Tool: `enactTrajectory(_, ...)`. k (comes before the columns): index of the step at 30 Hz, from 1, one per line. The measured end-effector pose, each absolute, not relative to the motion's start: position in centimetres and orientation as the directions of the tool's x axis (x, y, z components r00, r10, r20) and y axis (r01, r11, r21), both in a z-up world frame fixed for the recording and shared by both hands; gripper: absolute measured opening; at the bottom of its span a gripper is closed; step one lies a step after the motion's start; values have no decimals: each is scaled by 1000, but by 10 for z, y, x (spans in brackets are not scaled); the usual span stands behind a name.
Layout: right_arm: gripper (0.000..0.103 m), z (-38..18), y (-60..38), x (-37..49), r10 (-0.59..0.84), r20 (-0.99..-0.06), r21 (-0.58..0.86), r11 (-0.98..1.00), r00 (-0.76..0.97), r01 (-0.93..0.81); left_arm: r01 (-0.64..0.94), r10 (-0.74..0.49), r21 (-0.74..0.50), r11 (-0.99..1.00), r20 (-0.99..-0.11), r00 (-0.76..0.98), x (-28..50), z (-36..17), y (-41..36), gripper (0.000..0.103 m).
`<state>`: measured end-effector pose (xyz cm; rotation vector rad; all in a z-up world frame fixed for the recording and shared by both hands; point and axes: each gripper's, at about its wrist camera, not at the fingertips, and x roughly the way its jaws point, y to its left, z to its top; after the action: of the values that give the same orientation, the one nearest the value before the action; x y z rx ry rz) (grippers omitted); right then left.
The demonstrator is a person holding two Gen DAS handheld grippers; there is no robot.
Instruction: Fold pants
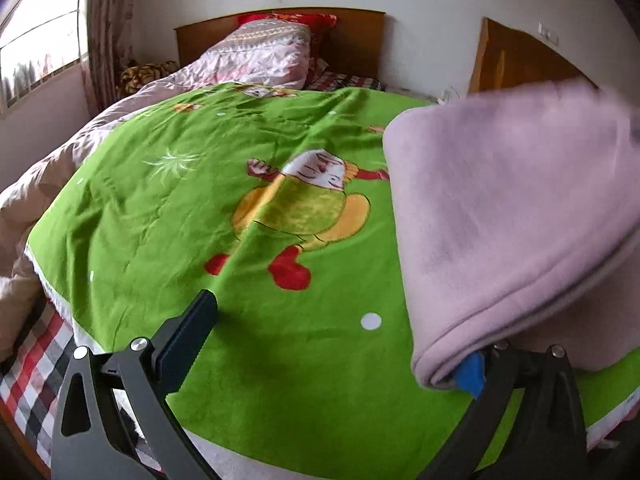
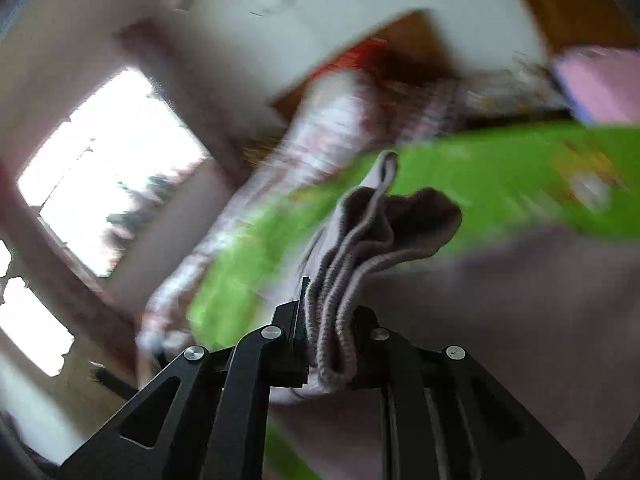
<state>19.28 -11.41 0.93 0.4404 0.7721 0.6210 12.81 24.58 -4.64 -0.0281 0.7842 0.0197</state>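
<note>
The pale pink fleece pants (image 1: 512,216) hang doubled above the green cartoon-print blanket (image 1: 200,208), lifted clear of it at its right side. The right gripper (image 2: 332,344) is clamped on several stacked ribbed edges of the fabric, so at least one fold looks made; laying it flat and any final fold remain. The left gripper (image 1: 340,344) stands wide apart, one finger under the fabric's edge. No readable writing shows.
</note>
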Motion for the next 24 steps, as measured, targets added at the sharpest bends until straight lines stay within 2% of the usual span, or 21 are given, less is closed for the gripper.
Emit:
enactTrajectory(2, 15, -40, -129, 185, 626, -604, 596, 766, 493, -242, -10, 12, 6, 1000, -701, 713, 128, -46, 241, 102)
enactTrajectory(4, 15, -71, -133, 178, 627, -639, 618, 763, 446, -188, -1, 11, 15, 1000, -704, 710, 130, -47, 240, 102)
enactTrajectory(7, 15, -64, -134, 175, 636, -607, 625, 752, 476, -209, 8, 15, 28, 1000, -719, 695, 133, -45, 240, 102)
enactTrajectory(11, 15, -31, -138, 166, 647, -545, 601, 745, 533, -290, 4, 98, 140, 990, -712, 695, 133, -37, 227, 102)
enactTrajectory(13, 15, -33, -142, 165, 627, -560, 582, 763, 541, -282, 10, 131, 193, 981, -702, 700, 131, -36, 219, 102)
enactTrajectory(16, 15, -72, -150, 167, 603, -632, 590, 782, 487, -203, 22, 184, 284, 959, -676, 713, 129, -36, 205, 102)
enactTrajectory(18, 14, -84, -158, 167, 633, -612, 637, 750, 474, -179, 36, 212, 340, 940, -664, 717, 130, -36, 200, 102)
enactTrajectory(24, 14, -69, -153, 162, 616, -617, 599, 771, 490, -216, 55, 203, 338, 939, -678, 706, 134, -34, 203, 102)
